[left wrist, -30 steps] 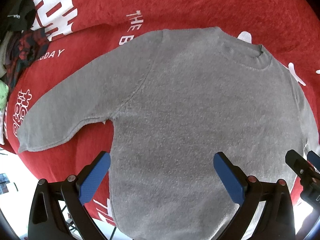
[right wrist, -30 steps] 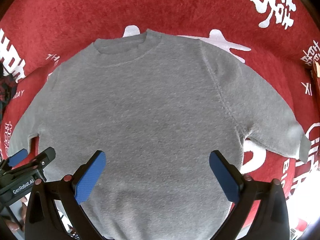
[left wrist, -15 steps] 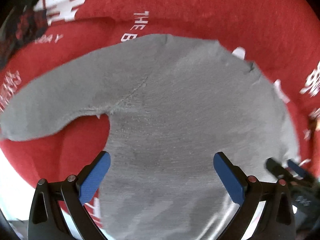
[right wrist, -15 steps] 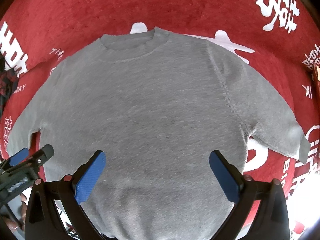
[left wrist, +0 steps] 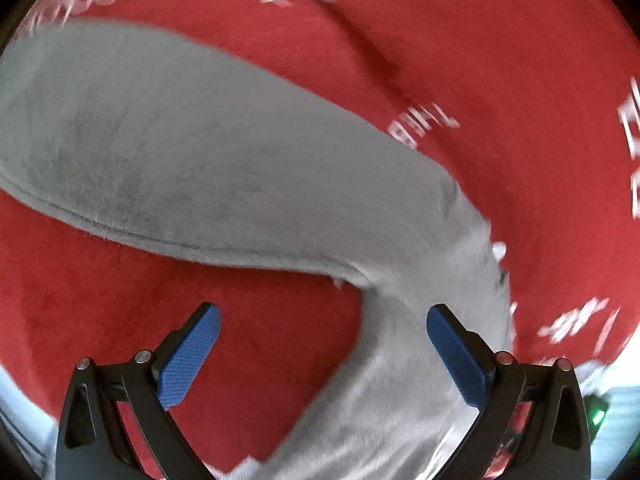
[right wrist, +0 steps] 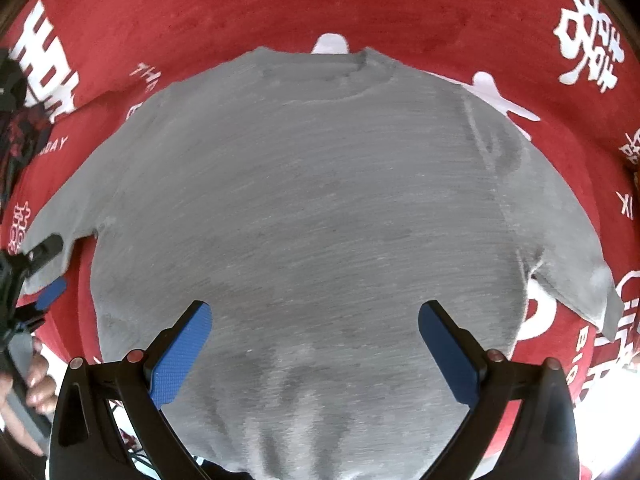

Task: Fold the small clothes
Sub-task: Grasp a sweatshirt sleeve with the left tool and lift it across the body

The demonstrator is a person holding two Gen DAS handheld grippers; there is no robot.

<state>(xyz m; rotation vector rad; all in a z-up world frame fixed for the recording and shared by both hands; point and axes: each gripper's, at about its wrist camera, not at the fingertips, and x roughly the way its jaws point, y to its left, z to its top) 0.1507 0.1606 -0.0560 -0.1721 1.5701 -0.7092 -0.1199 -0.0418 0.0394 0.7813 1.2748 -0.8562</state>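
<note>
A small grey knitted sweater (right wrist: 304, 216) lies flat on a red cloth (right wrist: 200, 12), neck away from me, both sleeves spread. In the left wrist view its left sleeve (left wrist: 168, 160) stretches across the picture, blurred by motion. My left gripper (left wrist: 322, 354) is open just above the armpit, one finger over red cloth, the other over the sweater's side. My left gripper (right wrist: 44, 272) also shows at the edge of the right wrist view, by that sleeve's cuff. My right gripper (right wrist: 314, 350) is open above the lower body of the sweater, holding nothing.
The red cloth carries white printed characters and letters (right wrist: 588, 56). A dark patterned garment (right wrist: 20, 136) lies at the far left. A person's hand (right wrist: 32, 384) holds the left tool's handle. The cloth's near edge runs just below the sweater's hem.
My left gripper has swung left and dropped closer, from over the sweater's body to the left sleeve and armpit. My right gripper has edged forward a little over the body.
</note>
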